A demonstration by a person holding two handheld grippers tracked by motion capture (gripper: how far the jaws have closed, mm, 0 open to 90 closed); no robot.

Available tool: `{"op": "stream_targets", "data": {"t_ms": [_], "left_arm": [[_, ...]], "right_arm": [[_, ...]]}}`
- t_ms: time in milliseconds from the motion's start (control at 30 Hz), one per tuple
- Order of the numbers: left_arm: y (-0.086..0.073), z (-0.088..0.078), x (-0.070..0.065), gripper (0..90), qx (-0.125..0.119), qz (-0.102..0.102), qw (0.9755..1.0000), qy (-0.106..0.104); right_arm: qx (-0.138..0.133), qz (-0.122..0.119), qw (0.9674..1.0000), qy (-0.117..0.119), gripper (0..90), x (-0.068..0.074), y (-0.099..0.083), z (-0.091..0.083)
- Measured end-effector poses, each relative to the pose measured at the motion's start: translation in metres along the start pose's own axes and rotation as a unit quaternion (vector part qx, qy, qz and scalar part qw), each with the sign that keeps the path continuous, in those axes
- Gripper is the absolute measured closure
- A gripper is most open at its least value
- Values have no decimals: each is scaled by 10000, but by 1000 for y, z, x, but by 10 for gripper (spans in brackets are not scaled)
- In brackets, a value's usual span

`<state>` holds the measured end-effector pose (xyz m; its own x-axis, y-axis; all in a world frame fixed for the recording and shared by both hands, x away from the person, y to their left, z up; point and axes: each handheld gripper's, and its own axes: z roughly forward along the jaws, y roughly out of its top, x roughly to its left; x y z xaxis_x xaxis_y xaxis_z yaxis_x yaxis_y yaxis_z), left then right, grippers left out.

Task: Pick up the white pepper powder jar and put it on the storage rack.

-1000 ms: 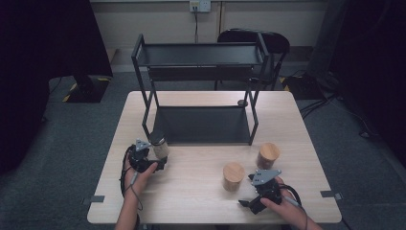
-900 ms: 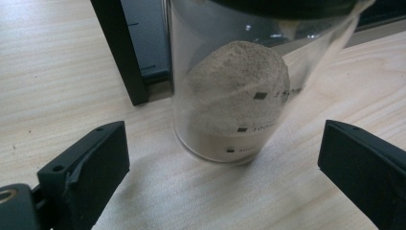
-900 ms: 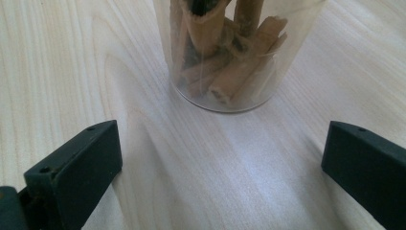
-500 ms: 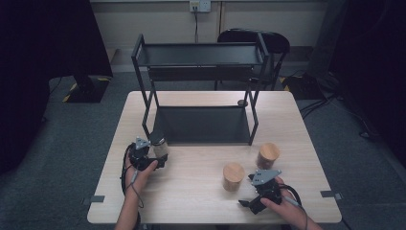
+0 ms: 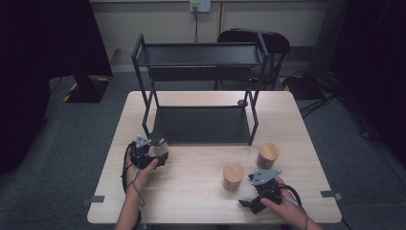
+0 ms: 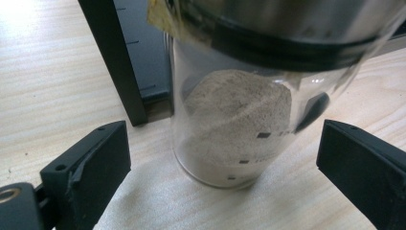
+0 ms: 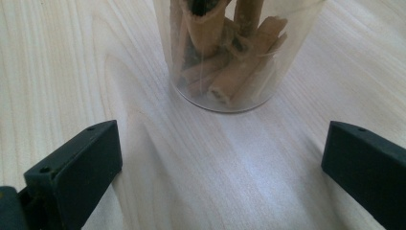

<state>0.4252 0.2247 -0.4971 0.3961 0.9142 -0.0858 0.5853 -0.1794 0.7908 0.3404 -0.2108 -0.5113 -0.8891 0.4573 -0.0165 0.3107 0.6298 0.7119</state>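
Jars: three on the pale wooden bench (image 5: 201,201).
Powder jar: one clear glass jar of grey powder (image 6: 234,124), by the black metal two-tier rack (image 5: 201,81).
Wood-lidded jars: two; one clear jar of brown sticks (image 7: 225,52).
Left tongs (image 6: 220,158): apart, flanking the powder jar, pads not pressing.
Right tongs (image 7: 220,167): wide apart, holding nothing, stick jar just ahead.

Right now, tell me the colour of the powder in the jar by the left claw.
Pale greyish beige powder, clearest in the left gripper view.

Overhead front-facing; two close claw-mounted views
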Motion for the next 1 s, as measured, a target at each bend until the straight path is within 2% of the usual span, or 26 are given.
{"op": "stream_targets", "data": {"t_ms": [600,1000], "left_arm": [[5,0,3,47,-199,-109,9997,-37],[8,-1,4,89,-337,-138,9993,-74]], "right_arm": [[0,2,10000,0,0,0,0,0],[-1,3,10000,-1,0,0,0,0]]}}
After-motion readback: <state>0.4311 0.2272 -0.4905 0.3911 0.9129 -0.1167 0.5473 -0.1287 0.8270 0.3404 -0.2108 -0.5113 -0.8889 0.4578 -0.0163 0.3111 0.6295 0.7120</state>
